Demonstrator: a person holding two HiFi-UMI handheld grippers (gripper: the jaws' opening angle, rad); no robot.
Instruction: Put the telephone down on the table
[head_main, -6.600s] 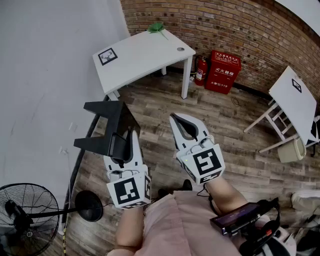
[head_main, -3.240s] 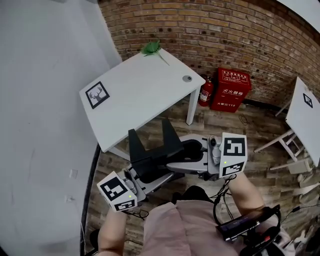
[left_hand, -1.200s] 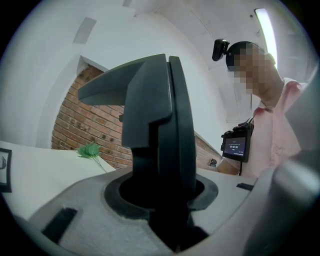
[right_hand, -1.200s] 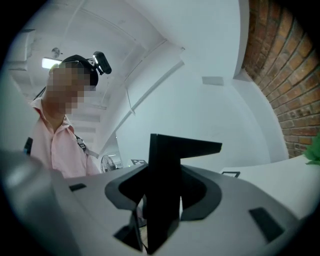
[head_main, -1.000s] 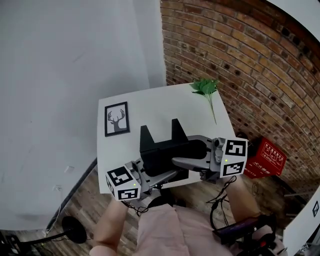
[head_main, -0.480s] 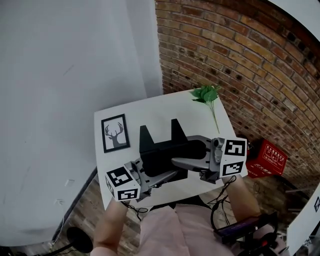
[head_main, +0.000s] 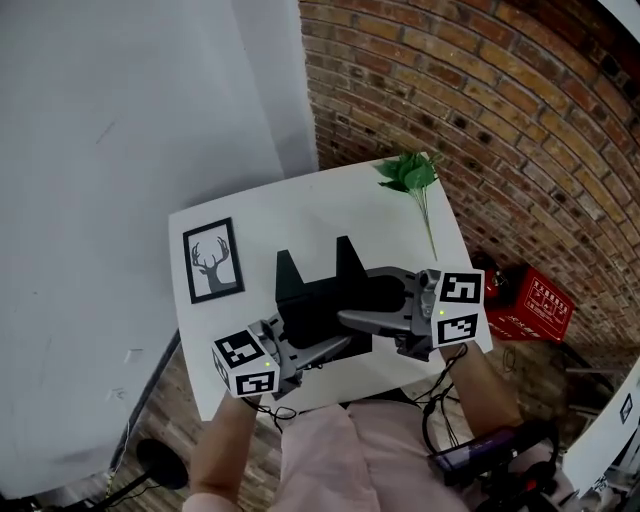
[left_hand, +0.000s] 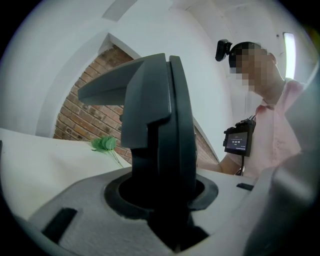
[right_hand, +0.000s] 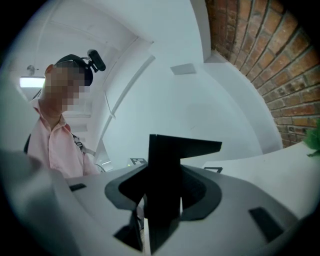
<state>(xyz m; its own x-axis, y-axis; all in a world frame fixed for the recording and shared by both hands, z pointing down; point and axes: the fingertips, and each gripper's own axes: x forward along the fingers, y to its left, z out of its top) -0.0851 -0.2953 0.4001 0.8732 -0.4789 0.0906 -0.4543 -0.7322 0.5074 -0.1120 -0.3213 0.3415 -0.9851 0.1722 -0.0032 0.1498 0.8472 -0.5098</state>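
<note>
The telephone (head_main: 312, 296) is a black angular piece with two upright prongs, held over the near half of the white table (head_main: 300, 215). My left gripper (head_main: 322, 346) is shut on its lower left side. From the right, my right gripper (head_main: 352, 300) is shut on it too. In the left gripper view the telephone (left_hand: 161, 125) stands upright between the grey fingers (left_hand: 75, 210) of my left gripper (left_hand: 165, 202). The right gripper view shows the telephone's (right_hand: 167, 165) dark edge clamped in my right gripper (right_hand: 162, 200). I cannot tell whether its base touches the table.
A framed deer picture (head_main: 212, 260) lies on the table's left part and a green sprig (head_main: 410, 175) at its far right corner. A brick wall (head_main: 480, 110) runs behind, with a red box (head_main: 528, 305) on the floor to the right. A white wall (head_main: 120, 120) is at the left.
Both grippers have carried the telephone forward and down over the table. The deer picture and the table's near edge now sit closer beside and under the grippers.
</note>
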